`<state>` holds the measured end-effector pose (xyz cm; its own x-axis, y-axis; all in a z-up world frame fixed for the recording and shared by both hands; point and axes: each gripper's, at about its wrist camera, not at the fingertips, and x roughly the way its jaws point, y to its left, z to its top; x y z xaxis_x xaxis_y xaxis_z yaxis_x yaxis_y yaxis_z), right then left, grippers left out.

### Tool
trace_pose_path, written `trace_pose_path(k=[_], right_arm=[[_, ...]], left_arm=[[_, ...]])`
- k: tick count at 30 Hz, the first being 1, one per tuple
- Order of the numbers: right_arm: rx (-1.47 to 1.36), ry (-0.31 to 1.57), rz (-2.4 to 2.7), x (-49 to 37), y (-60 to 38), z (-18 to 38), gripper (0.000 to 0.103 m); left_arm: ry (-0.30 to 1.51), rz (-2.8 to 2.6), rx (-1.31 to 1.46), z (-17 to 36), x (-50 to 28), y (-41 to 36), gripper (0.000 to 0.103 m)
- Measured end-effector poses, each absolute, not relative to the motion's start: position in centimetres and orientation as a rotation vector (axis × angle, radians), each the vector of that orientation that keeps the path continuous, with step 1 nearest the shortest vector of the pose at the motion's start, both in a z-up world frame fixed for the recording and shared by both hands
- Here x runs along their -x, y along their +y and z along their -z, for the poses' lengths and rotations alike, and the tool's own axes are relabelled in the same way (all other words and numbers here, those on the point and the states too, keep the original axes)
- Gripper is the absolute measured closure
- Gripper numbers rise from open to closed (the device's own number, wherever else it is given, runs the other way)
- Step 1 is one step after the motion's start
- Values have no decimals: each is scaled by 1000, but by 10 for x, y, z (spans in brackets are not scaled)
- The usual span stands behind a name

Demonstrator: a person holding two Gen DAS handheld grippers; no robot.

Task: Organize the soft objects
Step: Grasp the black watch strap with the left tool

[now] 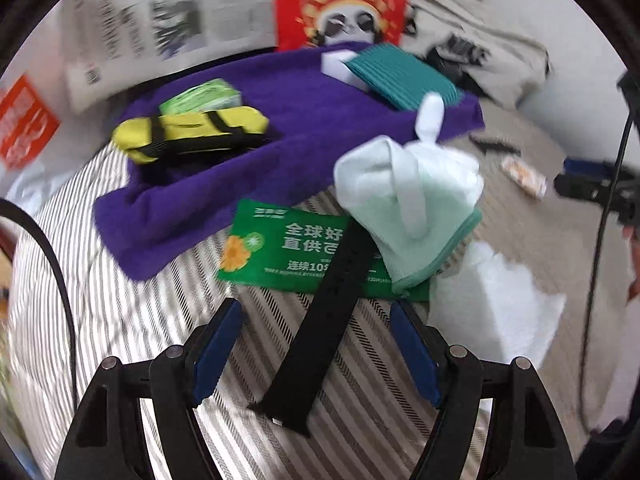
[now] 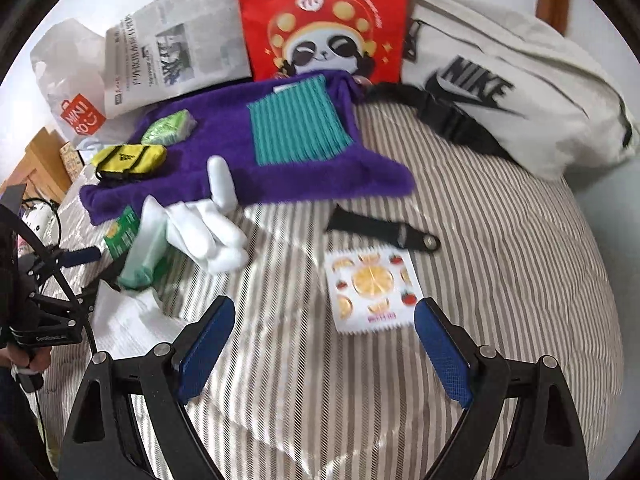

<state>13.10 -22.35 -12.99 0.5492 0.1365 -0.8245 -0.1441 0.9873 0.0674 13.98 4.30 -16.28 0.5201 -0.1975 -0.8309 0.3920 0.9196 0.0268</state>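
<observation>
My left gripper (image 1: 316, 312) is open low over the striped bedding (image 1: 120, 320), and a black watch strap (image 1: 320, 320) lies loose between its blue pads without touching them. Just beyond it, a white glove (image 1: 436, 160) and a mint-green cloth (image 1: 408, 232) rest on a green packet (image 1: 280, 248). A purple towel (image 1: 304, 128) carries a yellow pouch (image 1: 188, 132), a green tissue pack (image 1: 200, 96) and a teal cloth (image 1: 400, 76). My right gripper (image 2: 325, 306) is open over the bedding with nothing gripped. A fruit-print packet (image 2: 368, 288) lies just ahead of it.
A second black strap (image 2: 380, 232) lies beyond the fruit packet. A white Nike bag (image 2: 520, 92), a red panda bag (image 2: 320, 20) and a newspaper (image 2: 168, 52) line the far side. White tissue (image 2: 128, 328) lies at left.
</observation>
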Motion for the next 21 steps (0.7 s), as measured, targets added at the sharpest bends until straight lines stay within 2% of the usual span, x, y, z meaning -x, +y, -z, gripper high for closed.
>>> trace_pose_path(k=[2,4,8,12,21], right_arm=[[0,988,-153,-129,-228,136,12],[1,996,-141,-126,-231,140,12],[-2,1009,-115,-123,-239,147,12],[-21,1014,-117,-123,-241,150,12],[-17,1010,-163,-123,-231,149,12]], left_arm=[[937,378,-259,161,-137,39,30],[937,415,-249,160,-137,40,39],[929,428,-228,156,-134,44,80],[963,435,-238,155,-124,43,83],[993,402,-208,156,-122,43,80]])
